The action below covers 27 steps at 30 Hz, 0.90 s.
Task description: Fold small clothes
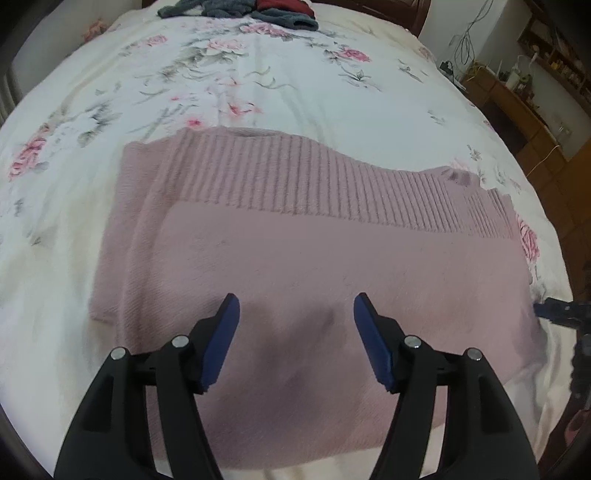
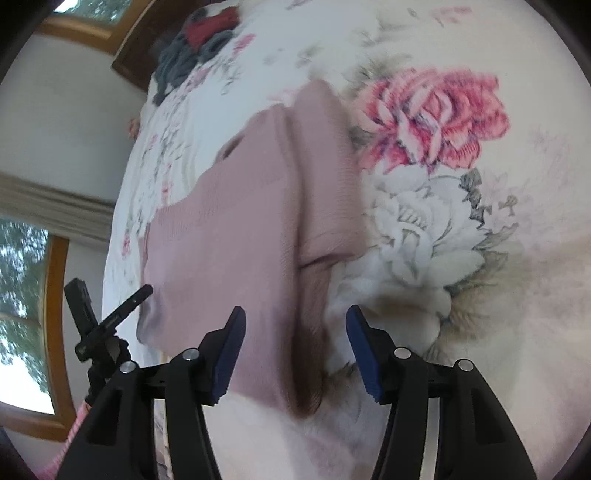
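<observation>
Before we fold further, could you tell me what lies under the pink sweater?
The pink sweater lies on the floral bedsheet, which shows around its edges. Anything directly beneath the knit is covered and cannot be seen.

pink knit sweater (image 1: 295,258) — folded flat on the floral bedspread (image 1: 258,85), ribbed hem on top

Dark clothes pile (image 1: 236,9) cut off by top edge.

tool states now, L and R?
Left tool: open, empty, over the pink sweater.
Right tool: open, empty, at the sweater's edge.
</observation>
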### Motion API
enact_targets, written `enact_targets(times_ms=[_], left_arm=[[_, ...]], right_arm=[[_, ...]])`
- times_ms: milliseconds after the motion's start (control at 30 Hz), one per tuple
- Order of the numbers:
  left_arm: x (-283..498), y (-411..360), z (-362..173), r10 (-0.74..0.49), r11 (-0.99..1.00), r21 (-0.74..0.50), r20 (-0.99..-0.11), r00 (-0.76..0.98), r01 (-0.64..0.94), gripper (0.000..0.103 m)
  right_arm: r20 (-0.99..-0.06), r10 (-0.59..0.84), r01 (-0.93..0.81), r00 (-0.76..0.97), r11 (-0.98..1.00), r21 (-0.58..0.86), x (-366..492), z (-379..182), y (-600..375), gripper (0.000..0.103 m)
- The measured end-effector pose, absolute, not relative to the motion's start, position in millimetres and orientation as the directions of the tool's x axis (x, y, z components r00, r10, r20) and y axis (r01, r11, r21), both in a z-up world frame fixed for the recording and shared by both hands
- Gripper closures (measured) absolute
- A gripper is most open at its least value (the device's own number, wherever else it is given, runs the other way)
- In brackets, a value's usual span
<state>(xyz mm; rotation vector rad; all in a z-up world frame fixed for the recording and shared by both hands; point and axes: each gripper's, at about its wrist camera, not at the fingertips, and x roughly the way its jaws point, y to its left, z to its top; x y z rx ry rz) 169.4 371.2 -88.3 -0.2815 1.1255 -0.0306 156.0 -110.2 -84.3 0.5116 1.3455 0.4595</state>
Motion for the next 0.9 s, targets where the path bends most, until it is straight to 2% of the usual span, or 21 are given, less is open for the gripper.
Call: enact_targets(times_ms=[267, 500, 600, 733, 900], left_arm=[[179.9, 369.9, -102.7, -0.180, 0.961, -0.250, -0.891, 0.417, -0.121, 0.038], [181.4, 373.9, -107.8, -0.201, 0.952, -0.277, -0.887, 0.415, -0.132, 0.037], [181.7, 374.5, -109.1, -0.206, 0.950, -0.283, -0.887, 0.414, -0.134, 0.037], [181.7, 375.1, -109.9, -0.206, 0.952, -0.279, -0.888, 0.411, -0.125, 0.037], [180.4, 374.9, -111.0, -0.207, 0.952, -0.280, -0.885, 0.416, -0.122, 0.037]], right_arm=[[-0.710, 0.681, 0.015, 0.180, 0.720, 0.694, 168.5, -111.8, -115.5, 0.046], [-0.654, 0.734, 0.052, 0.185, 0.657, 0.752, 182.3, -126.0, -103.3, 0.061], [-0.635, 0.749, 0.065, 0.189, 0.635, 0.770, 187.2, -130.0, -100.0, 0.078], [-0.642, 0.740, 0.077, 0.200, 0.641, 0.763, 185.9, -131.9, -96.7, 0.082], [-0.652, 0.732, 0.089, 0.199, 0.649, 0.756, 184.4, -135.5, -96.6, 0.082]])
